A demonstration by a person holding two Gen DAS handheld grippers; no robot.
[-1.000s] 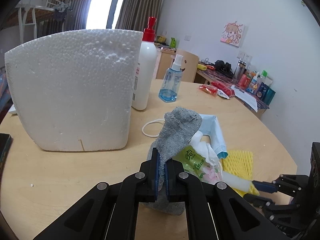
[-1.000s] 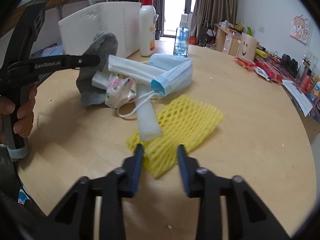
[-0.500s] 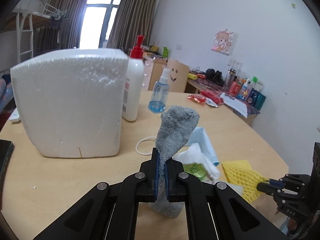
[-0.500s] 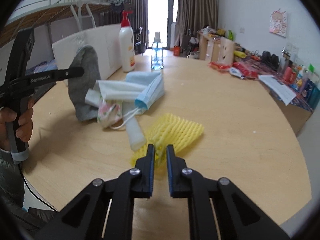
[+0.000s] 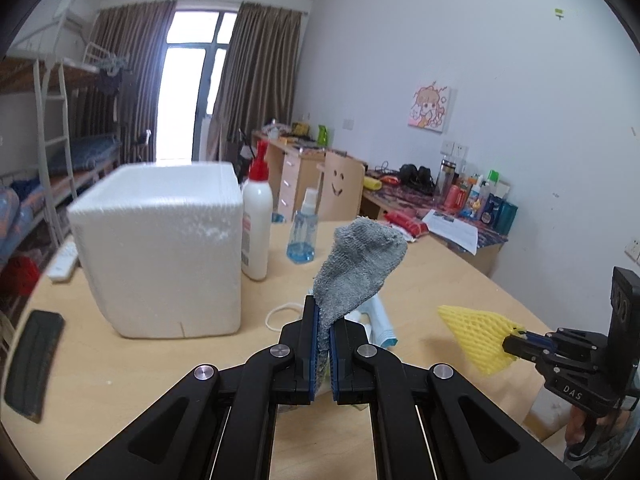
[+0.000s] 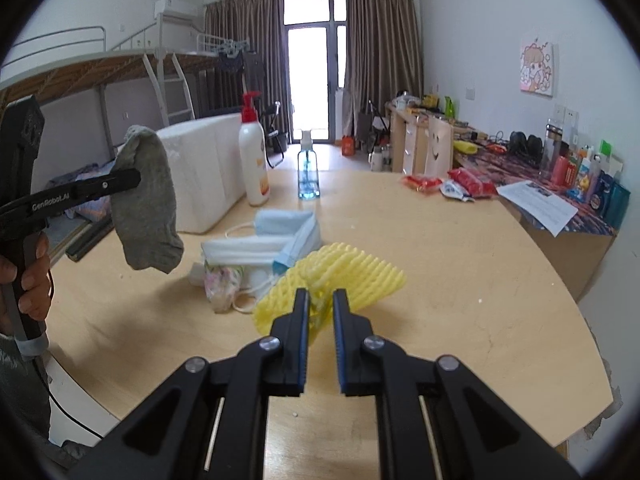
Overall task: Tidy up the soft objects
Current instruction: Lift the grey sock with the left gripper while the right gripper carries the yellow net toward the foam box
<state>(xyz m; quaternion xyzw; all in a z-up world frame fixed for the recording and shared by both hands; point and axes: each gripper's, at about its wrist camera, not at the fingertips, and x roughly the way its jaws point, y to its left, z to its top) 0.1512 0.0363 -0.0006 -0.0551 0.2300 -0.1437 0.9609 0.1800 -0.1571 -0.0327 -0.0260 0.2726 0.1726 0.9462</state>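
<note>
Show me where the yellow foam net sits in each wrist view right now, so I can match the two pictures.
Left wrist view: the yellow foam net is at the lower right, lifted off the table and pinched in the right gripper.
Right wrist view: the net is at centre, clamped between the near fingers and bulging beyond them.
Shared landmark: the red-capped white pump bottle beside the white foam box.

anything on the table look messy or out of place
Yes: crumpled pale blue face masks and a small floral packet lie in a tangled heap mid-table, ear loops trailing. The grey sock and yellow foam net are already lifted in the tongs.
</note>
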